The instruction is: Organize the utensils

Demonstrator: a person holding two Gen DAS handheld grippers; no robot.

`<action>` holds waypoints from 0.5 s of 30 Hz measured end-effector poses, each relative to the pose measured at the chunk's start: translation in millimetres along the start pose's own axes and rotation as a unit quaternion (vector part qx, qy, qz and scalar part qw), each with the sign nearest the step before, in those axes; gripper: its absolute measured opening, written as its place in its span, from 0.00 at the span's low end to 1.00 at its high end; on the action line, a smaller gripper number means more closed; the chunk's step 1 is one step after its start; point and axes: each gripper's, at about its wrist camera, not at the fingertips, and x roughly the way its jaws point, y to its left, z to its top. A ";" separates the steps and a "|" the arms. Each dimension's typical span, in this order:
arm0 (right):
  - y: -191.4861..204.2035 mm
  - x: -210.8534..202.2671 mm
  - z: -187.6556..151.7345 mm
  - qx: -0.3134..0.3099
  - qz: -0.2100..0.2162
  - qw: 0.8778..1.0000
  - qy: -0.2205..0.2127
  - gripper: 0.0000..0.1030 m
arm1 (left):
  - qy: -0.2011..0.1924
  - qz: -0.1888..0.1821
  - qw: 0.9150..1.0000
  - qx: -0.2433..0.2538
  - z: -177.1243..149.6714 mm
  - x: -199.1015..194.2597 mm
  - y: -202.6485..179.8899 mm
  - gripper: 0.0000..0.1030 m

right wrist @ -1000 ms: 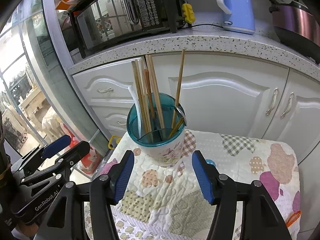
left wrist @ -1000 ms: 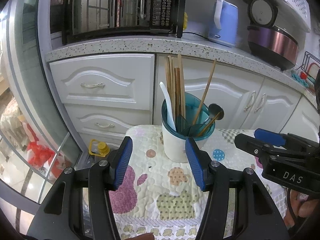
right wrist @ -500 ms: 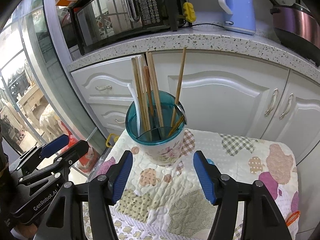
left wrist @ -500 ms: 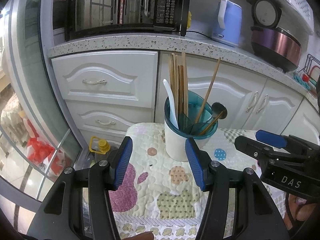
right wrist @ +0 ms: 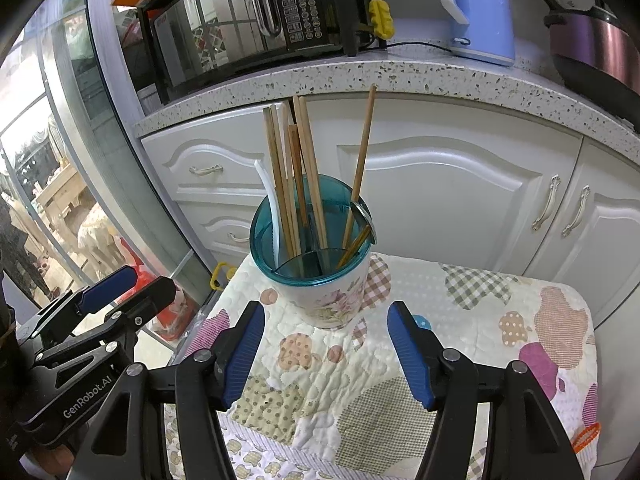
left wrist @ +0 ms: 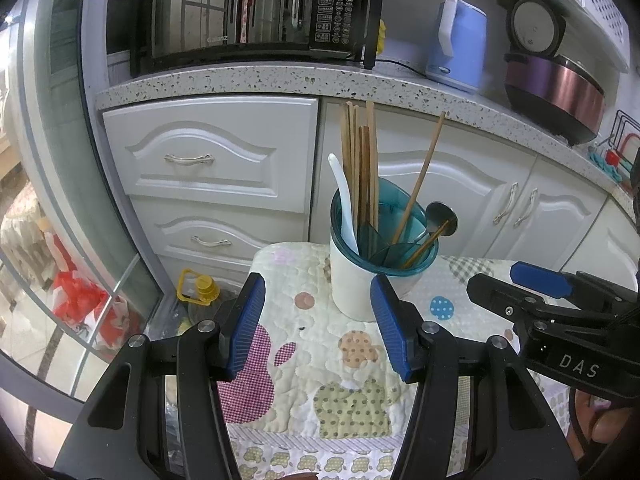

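A white utensil holder with a teal rim [left wrist: 360,280] [right wrist: 332,292] stands on a quilted patchwork cloth [left wrist: 320,360] [right wrist: 460,320]. In it stand several wooden chopsticks [left wrist: 360,160] [right wrist: 296,168], one leaning chopstick [left wrist: 420,176] [right wrist: 362,152], a white plastic spoon [left wrist: 344,200] [right wrist: 268,188] and a metal spoon [left wrist: 440,216] [right wrist: 362,212]. My left gripper [left wrist: 318,320] is open and empty, just in front of the holder. My right gripper [right wrist: 326,344] is open and empty, also in front of it. Each gripper shows in the other's view, the right [left wrist: 560,312] and the left [right wrist: 92,312].
White cabinets [left wrist: 208,160] and a speckled counter [right wrist: 400,76] stand behind the small table. On the counter are a microwave [left wrist: 248,8], a blue kettle [right wrist: 476,12] and a rice cooker [left wrist: 556,92]. A glass door [left wrist: 48,240] is on the left.
Both grippers have drawn back and risen slightly, so the holder sits a little lower and farther in view. Nothing was taken or let go.
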 end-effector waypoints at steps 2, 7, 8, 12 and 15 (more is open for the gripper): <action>0.3 0.3 -0.2 0.000 0.000 1.000 0.001 0.60 | 0.000 0.000 1.000 0.000 0.1 0.6 0.2 0.53; 0.1 0.8 -0.3 0.000 0.000 1.000 0.002 0.60 | 0.000 0.001 1.000 0.001 0.0 0.6 -0.3 0.53; -0.3 0.9 -0.3 0.000 0.000 1.000 0.001 0.60 | -0.001 0.001 1.000 0.001 -0.2 0.8 -0.3 0.53; -0.2 2.9 -1.0 0.000 0.001 1.000 0.005 0.60 | -0.001 0.001 1.000 0.000 -0.6 2.1 0.4 0.53; 0.9 3.3 -1.1 -0.003 0.000 1.000 0.006 0.60 | -0.002 0.002 1.000 -0.002 -0.8 2.4 1.0 0.53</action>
